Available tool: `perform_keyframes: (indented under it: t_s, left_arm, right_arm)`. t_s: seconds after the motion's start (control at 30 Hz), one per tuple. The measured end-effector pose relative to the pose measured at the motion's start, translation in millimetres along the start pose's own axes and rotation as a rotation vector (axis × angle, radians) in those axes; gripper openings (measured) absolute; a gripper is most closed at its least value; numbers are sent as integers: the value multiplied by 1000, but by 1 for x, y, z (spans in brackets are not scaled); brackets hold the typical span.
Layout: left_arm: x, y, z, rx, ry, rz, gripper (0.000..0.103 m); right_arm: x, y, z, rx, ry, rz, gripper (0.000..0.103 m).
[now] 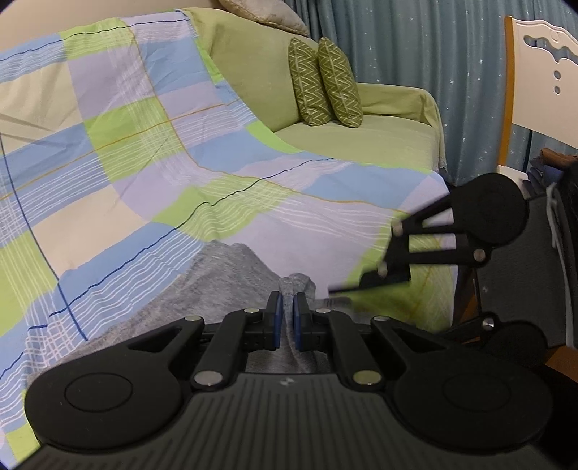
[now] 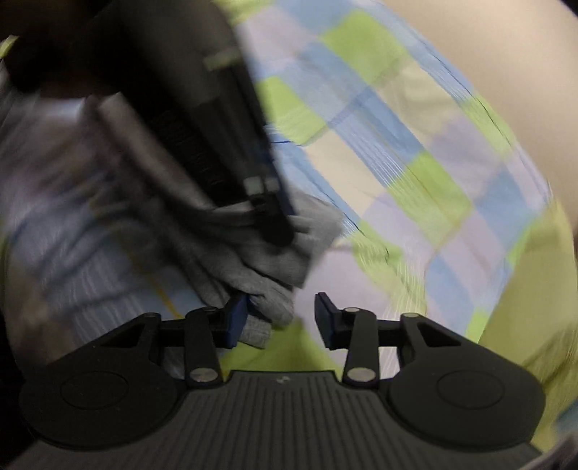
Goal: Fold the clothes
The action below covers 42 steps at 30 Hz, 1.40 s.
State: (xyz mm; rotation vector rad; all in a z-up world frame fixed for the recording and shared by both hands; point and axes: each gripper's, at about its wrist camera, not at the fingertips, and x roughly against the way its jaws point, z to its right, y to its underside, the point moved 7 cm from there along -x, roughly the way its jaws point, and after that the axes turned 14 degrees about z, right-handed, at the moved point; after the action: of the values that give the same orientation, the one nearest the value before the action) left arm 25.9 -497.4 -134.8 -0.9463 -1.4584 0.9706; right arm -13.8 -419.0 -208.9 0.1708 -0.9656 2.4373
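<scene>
no readable text, labels, brands or numbers anywhere

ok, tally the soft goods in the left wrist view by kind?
Grey garment: 1, pinched in the left gripper
Plaid sheet: 1
Green zigzag cushions: 2
Grey pillow: 1
Green sofa cover: 1
Total: 6

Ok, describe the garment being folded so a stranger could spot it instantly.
Start at the green sofa and the checked sheet of blue, lilac and green draped over it. On the sheet's near edge lies the grey garment, pinched in the left claw. It is the only plain, heathered grey fabric there; everything around it is patterned or green.
</scene>
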Motion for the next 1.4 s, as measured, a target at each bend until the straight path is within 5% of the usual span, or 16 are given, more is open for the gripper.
perform_keyframes:
  t_s: [0.17,0.53,0.77,0.97,1.1,1.2,1.4]
  left_arm:
    - [6,-6,7,-23,13,18,6]
    - [-8,14,50,-159,95,-55,7]
    - [-1,28,67,-216,98,-56,15]
    - [22,19,60,-137,100,-6,16]
    - [38,16,35,-63,31,25,29]
    - [41,22,15,-41,-31,8,29]
    - [31,44,14,-60,-30,-43,29]
  right_arm:
    - [12,-5,5,41,3,20,4]
    - [36,12,-10,-103,2,5,10]
    - [70,37,4,-321,102,-66,12]
    - [74,31,12,-335,97,-13,14]
    - [60,23,14,-321,84,28,16]
    - [50,19,27,-439,77,67,18]
    - [28,20,61,-746,41,125,21]
